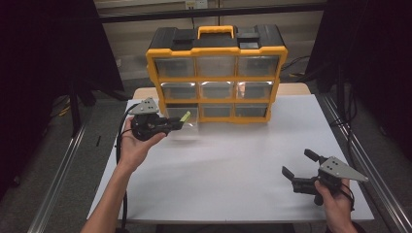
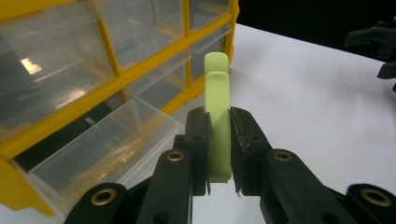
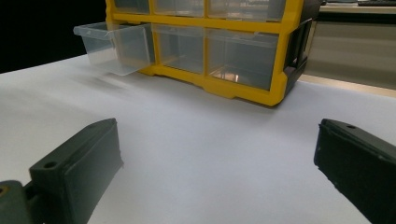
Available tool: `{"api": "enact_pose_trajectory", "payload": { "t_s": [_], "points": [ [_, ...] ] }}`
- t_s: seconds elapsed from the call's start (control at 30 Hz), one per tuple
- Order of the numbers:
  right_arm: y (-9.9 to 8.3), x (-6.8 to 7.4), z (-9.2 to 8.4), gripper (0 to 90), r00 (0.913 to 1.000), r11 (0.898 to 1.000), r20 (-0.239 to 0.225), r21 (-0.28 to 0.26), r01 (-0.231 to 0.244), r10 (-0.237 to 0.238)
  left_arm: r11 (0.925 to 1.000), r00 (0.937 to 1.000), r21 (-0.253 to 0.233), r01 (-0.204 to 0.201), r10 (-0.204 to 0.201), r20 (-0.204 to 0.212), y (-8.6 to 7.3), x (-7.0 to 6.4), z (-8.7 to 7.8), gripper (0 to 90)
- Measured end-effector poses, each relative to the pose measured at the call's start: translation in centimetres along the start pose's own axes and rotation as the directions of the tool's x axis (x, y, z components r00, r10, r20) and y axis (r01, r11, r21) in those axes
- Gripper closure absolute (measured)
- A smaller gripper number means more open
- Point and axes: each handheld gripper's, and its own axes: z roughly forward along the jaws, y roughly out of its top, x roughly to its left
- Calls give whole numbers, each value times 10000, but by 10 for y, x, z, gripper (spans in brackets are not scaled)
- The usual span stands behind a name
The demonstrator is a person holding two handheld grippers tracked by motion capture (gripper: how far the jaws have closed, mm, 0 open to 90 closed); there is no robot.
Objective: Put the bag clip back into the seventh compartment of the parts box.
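Two grippers work at a white table (image 1: 233, 170). Nearest the person, at the lower right of the high view, the right gripper (image 1: 297, 166) rests low over the table with its jaws spread wide and nothing between them; in the right gripper view, bare table lies between the two black jaws.

Farther in, at the left, the left gripper (image 1: 180, 121) is held up in an upturned hand (image 1: 133, 145). Its jaws are closed on a pale green clip (image 2: 218, 116), gripping it across its lower half. The clip stands upright above the jaws, a flat narrow strip with a rounded, folded-over top. It hangs in the air just in front of an open drawer (image 2: 93, 149), not touching it.

The clip looks like light, stiff, smooth plastic. It would probably slip or twist if pinched at its thin edges, so the flat faces near the middle, where the jaws press now, seem the best place to hold it.

The drawer is clear plastic, pulled out of the bottom-left slot of a yellow and black cabinet (image 1: 216, 73). The cabinet stands at the far side of the table, with three rows of three clear drawers and a yellow handle (image 1: 215, 31) on top.
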Motion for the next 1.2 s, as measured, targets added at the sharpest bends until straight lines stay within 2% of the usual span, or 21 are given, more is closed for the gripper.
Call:
{"api": "enact_pose_trajectory", "payload": {
  "t_s": [0.1,0.13,0.17,0.3,0.43,0.53,0.67,1.0,1.1,1.2],
  "points": [
    [0,0,0,3,10000,10000,3,11,-9,9,9999,10000,-121,61,-61,0,1,2,-5,784],
    [0,0,0,3,10000,10000,5,9,-9,9,10000,9999,-60,3,-4,-118,2,3,-7,784],
    [0,0,0,3,10000,10000,14,23,-16,16,9999,9999,-129,100,-100,-8,2,3,-8,784],
    [0,-1,1,4,9999,10000,97,30,-75,75,9999,9999,48,-101,101,-134,5,4,-12,784],
    [0,-1,1,3,9999,9999,138,-14,-101,101,9999,9997,120,24,-21,-226,5,8,-16,784],
    [0,-1,1,3,9998,9999,146,-2,-117,117,9993,9994,379,-80,93,-342,6,14,-19,784],
    [0,-1,2,4,9999,9999,136,15,-100,100,9992,9989,389,-4,22,-463,10,20,-23,784],
    [0,-1,1,5,9999,9999,124,-4,-107,107,9971,9984,756,-68,111,-559,26,30,-19,784],
    [0,-1,1,4,9999,10000,131,-8,-92,92,9986,9987,528,67,-40,-517,30,33,-20,784],
    [0,-1,1,4,9999,10000,138,-2,-73,73,9975,9985,700,-39,77,-534,36,34,-20,784]
  ]
}}
